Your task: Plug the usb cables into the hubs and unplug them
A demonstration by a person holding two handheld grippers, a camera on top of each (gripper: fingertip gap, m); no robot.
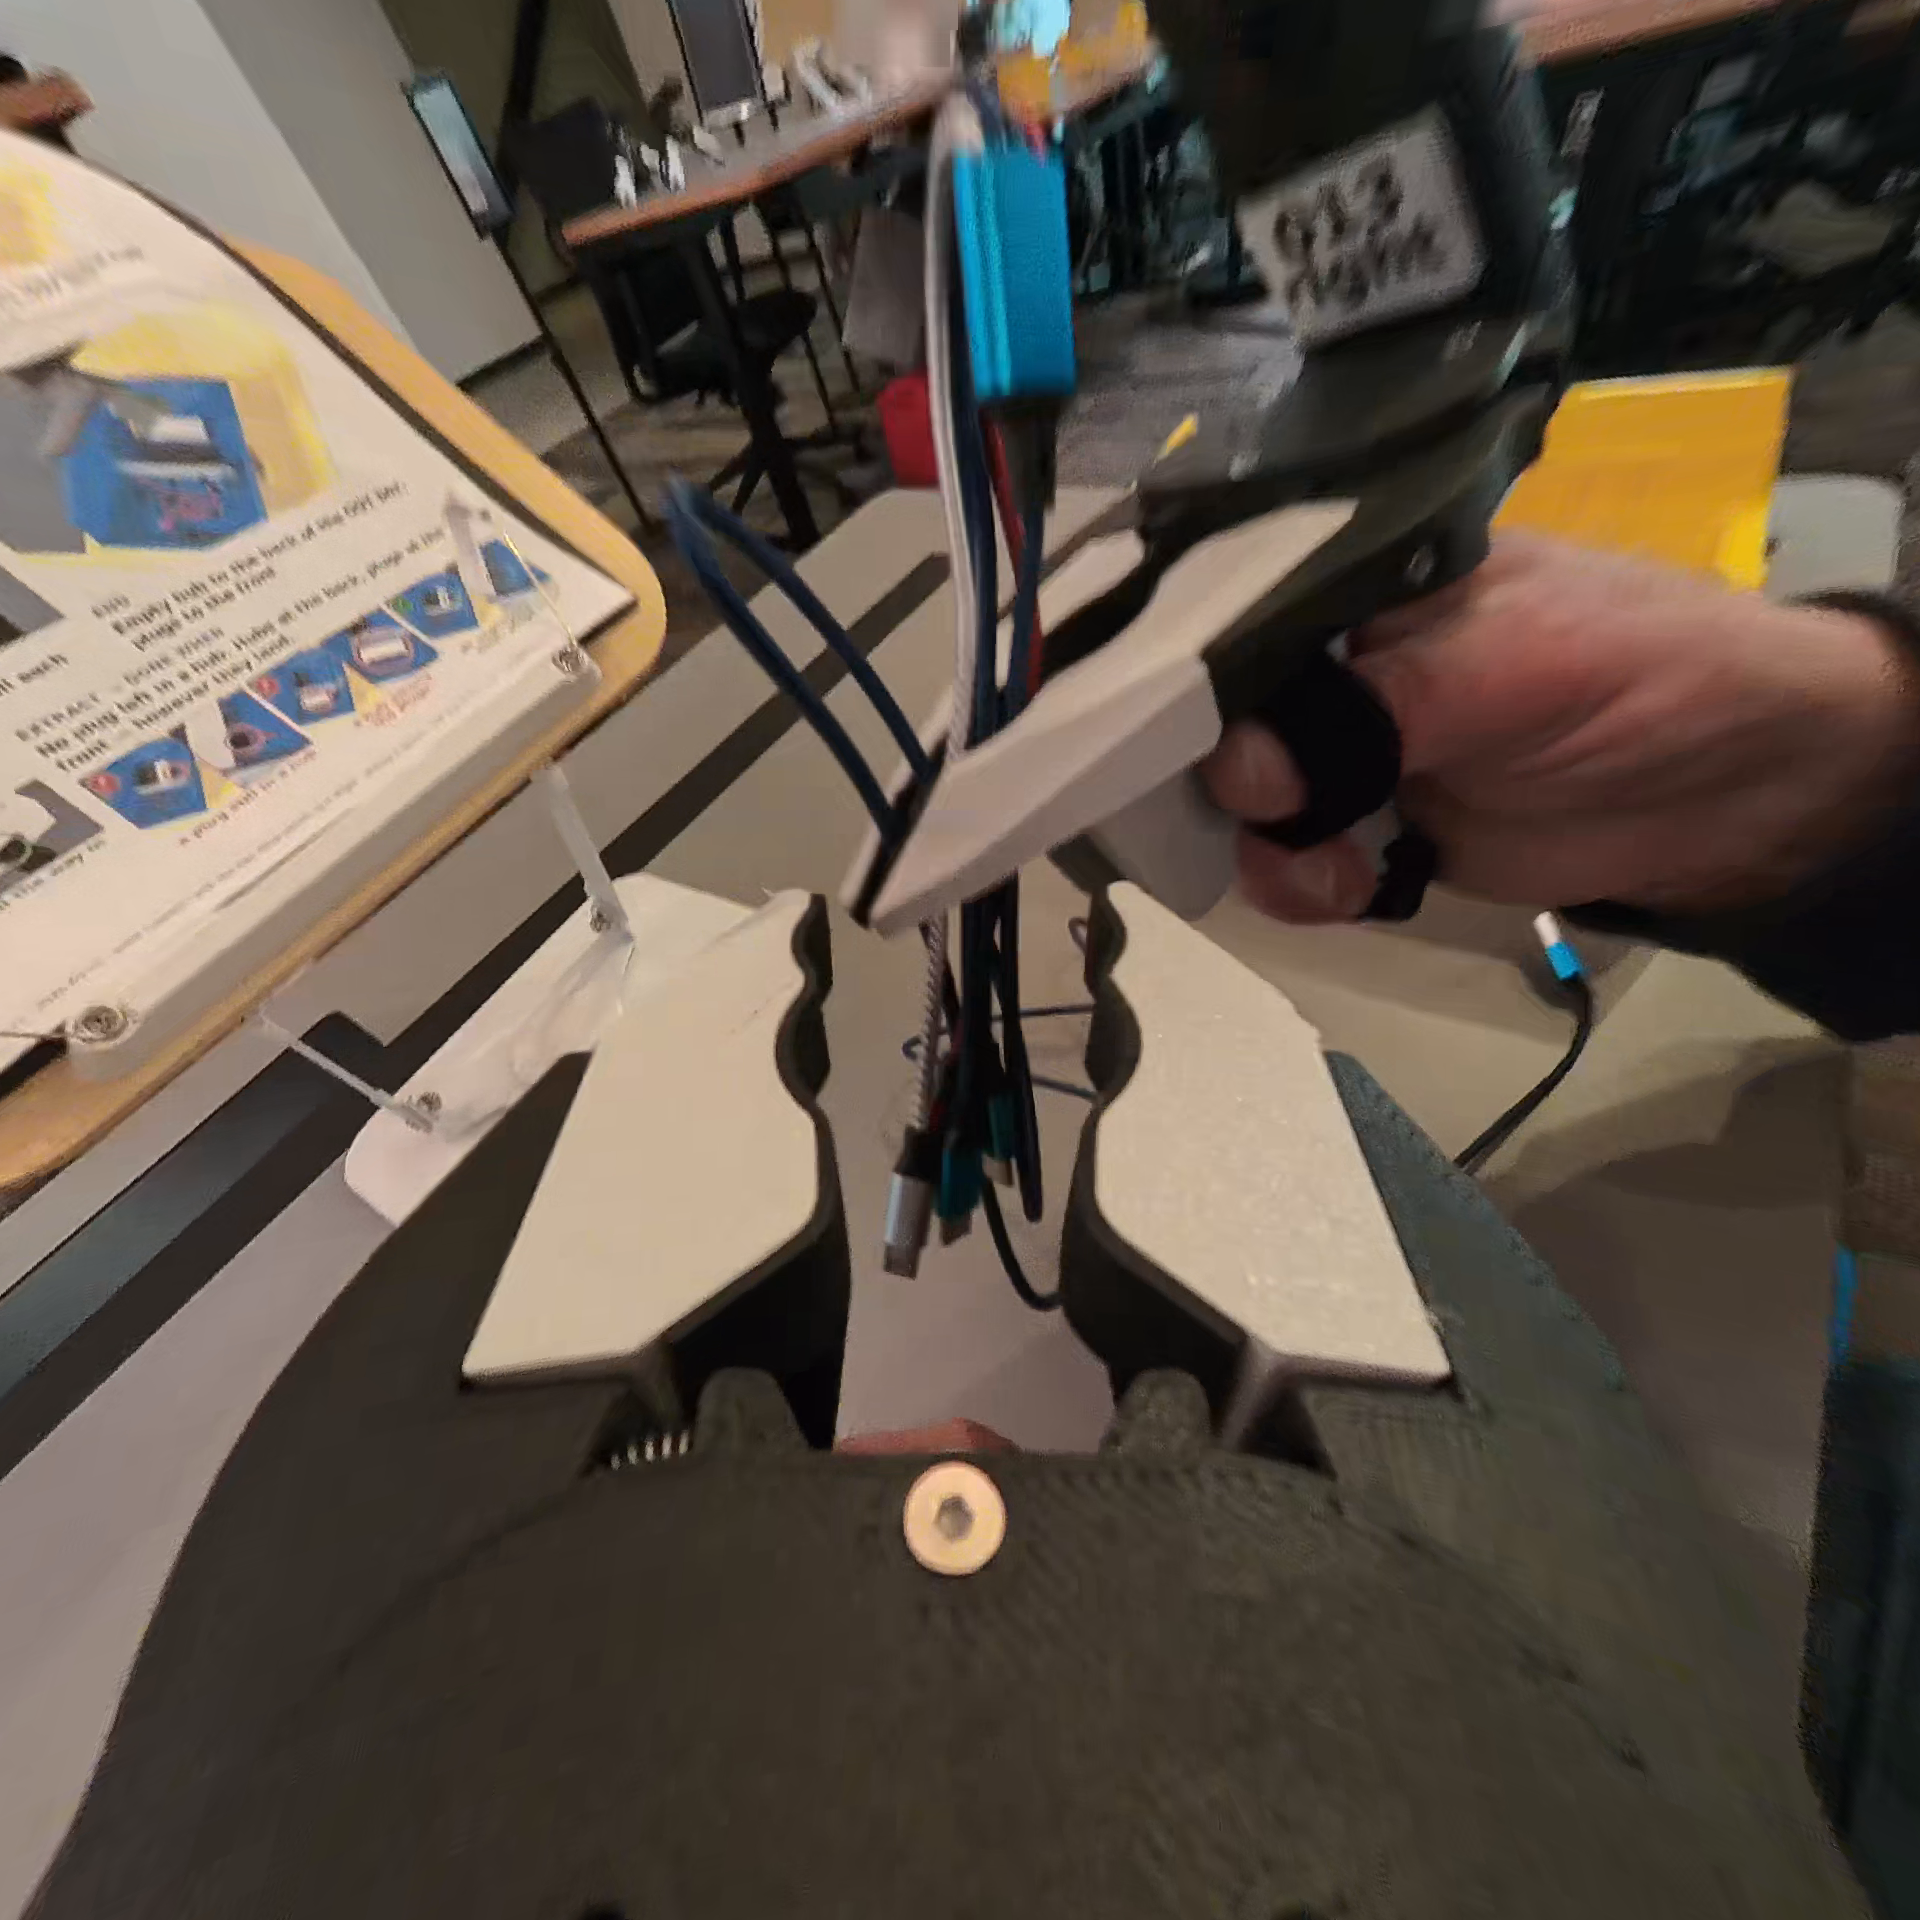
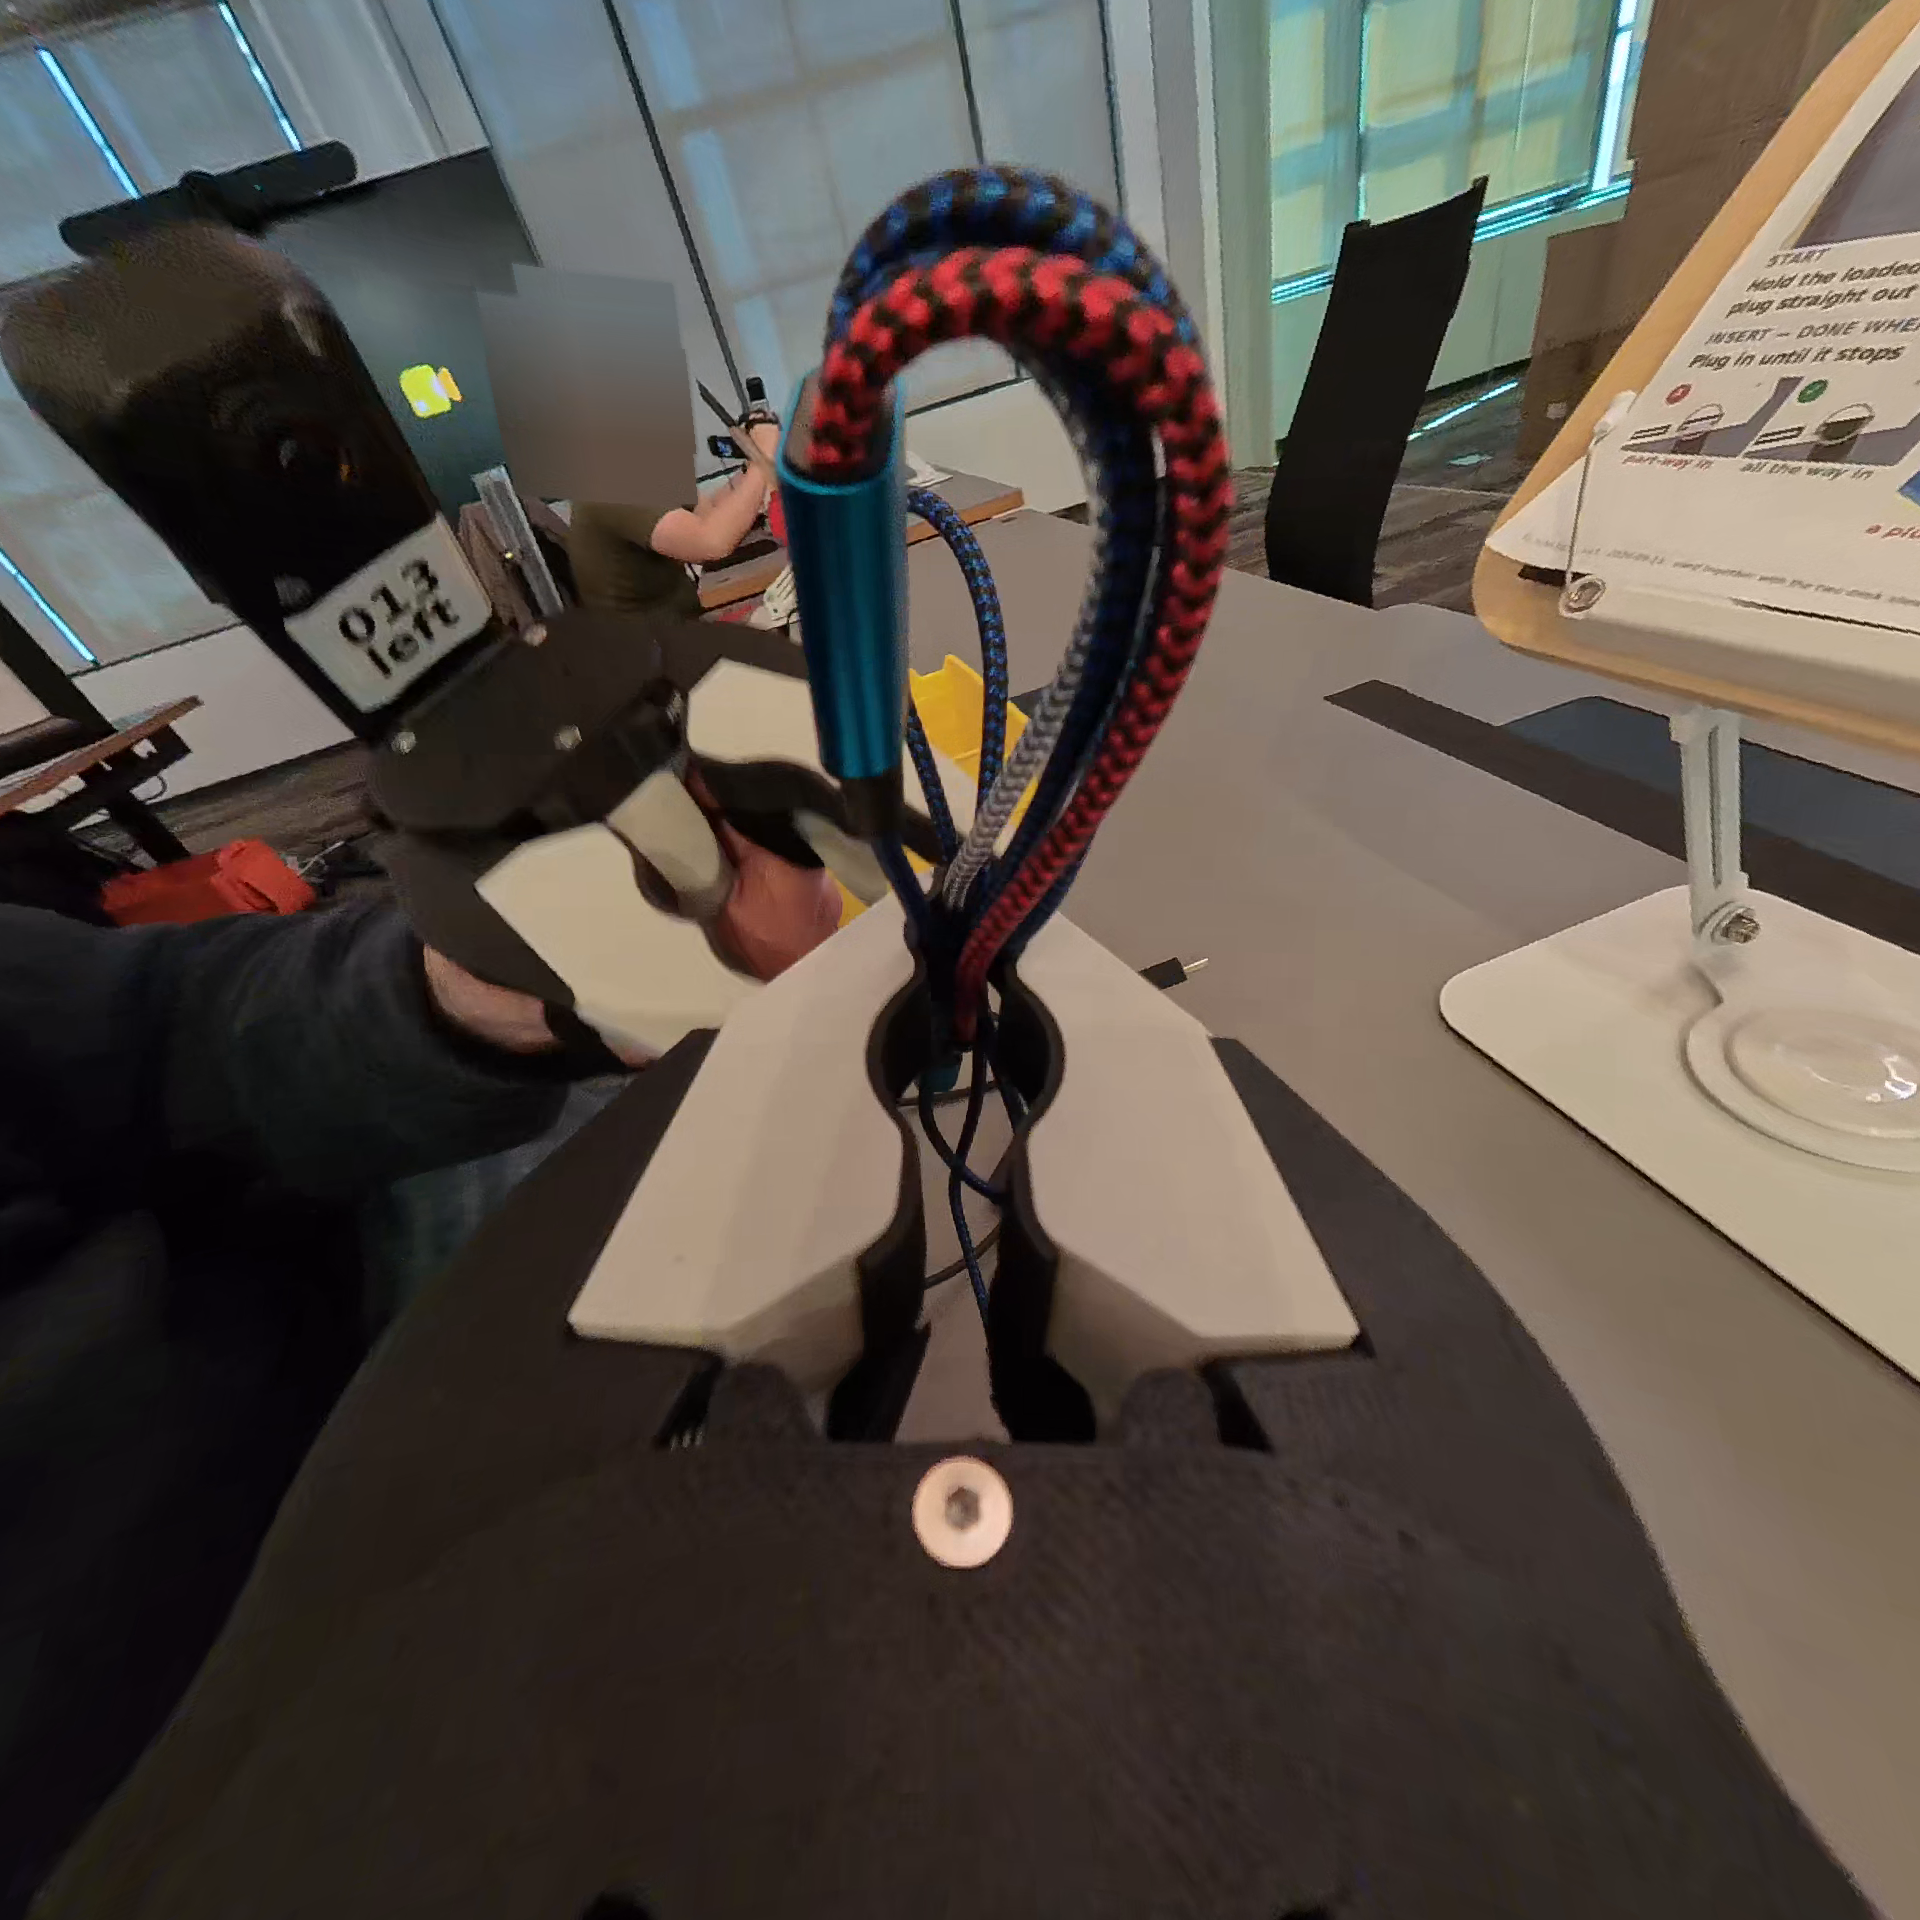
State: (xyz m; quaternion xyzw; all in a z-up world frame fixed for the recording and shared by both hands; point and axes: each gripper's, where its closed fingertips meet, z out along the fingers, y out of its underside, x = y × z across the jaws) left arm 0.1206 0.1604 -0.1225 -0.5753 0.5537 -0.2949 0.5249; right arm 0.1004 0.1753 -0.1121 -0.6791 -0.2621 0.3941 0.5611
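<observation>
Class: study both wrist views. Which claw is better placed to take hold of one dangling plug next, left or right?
Left. The left claw is open with the plug ends hanging between its fingers; the right claw is already shut on the cable bundle.

Right claw [image 2: 966,971] around braided cables [image 2: 1101,644]

An office-like lab or workspace: long wooden desks [image 1: 748,182] on black frames, a black swivel stool [image 1: 748,353], tall windows [image 2: 1455,125], a wall screen [image 2: 416,343], a grey work table [image 2: 1351,727] and an instruction sheet on a stand [image 1: 260,582]
</observation>
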